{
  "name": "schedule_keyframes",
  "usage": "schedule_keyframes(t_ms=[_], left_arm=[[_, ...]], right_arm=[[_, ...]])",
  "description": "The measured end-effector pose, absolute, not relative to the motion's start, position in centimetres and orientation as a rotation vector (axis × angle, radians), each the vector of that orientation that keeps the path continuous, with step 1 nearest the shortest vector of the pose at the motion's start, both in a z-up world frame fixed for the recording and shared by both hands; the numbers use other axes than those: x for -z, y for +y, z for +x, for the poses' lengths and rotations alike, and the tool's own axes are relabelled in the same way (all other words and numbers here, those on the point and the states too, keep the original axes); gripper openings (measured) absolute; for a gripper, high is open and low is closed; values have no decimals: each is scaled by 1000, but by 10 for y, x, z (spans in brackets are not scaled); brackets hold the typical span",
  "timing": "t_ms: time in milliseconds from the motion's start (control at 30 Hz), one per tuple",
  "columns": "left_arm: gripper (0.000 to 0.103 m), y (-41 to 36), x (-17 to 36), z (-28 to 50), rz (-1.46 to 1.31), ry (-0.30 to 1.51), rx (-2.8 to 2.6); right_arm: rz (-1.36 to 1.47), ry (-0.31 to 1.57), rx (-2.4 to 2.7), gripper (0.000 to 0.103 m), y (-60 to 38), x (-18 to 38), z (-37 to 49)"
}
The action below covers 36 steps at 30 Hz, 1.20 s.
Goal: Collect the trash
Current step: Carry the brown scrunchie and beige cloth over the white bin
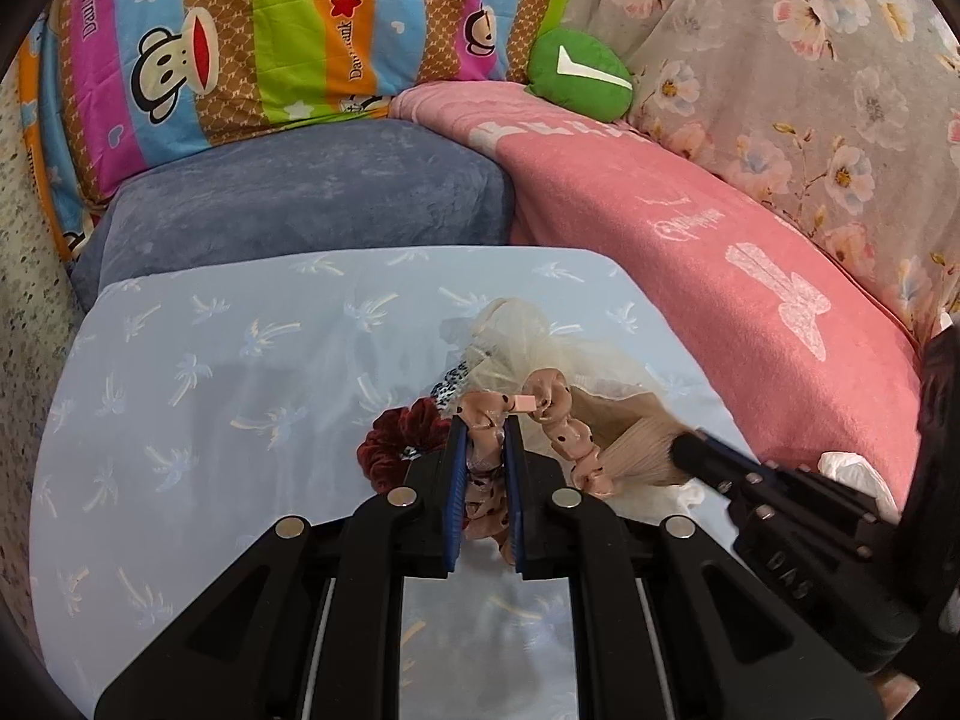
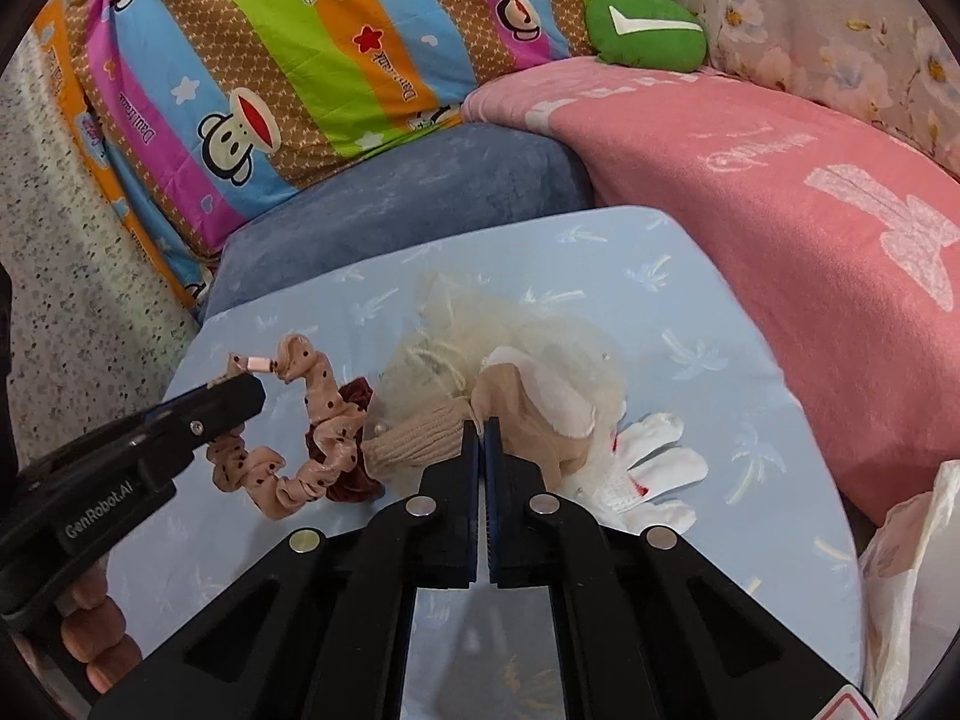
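The polka-dot scrunchie hangs clamped in the left gripper, just above the pile on the light-blue sheet. The right gripper is closed on the beige sock. Lift each item separately to avoid snagging the cream mesh. Pillows surround the bed.

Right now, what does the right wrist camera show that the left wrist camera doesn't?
Only the right wrist view shows the white glove with red marks, the ribbed beige cuff and the person's fingers. Only the left wrist view shows the left gripper shut on the pink dotted scrunchie. Both share that scrunchie, the dark red scrunchie, the cream mesh fabric, the light blue sheet, the green cushion and the right gripper, shut on beige fabric.
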<state>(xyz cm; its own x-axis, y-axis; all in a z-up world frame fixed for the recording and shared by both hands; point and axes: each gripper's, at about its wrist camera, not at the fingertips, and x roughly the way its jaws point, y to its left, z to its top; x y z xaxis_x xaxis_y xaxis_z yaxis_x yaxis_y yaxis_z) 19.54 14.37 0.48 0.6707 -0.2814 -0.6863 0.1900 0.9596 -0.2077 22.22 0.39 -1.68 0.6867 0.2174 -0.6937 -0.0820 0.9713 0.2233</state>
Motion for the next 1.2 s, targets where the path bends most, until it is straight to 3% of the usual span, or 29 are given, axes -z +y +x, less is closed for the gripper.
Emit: schedule_keyframes(t_ms=[433,1200], left_arm=[[12,90,-50,164,-72,706,362],[12,-68,-76,97,74,678,653]], right_arm=[[221,602,-96,2,-65,-74,160],[307,529,149,2,-222,-91,36]])
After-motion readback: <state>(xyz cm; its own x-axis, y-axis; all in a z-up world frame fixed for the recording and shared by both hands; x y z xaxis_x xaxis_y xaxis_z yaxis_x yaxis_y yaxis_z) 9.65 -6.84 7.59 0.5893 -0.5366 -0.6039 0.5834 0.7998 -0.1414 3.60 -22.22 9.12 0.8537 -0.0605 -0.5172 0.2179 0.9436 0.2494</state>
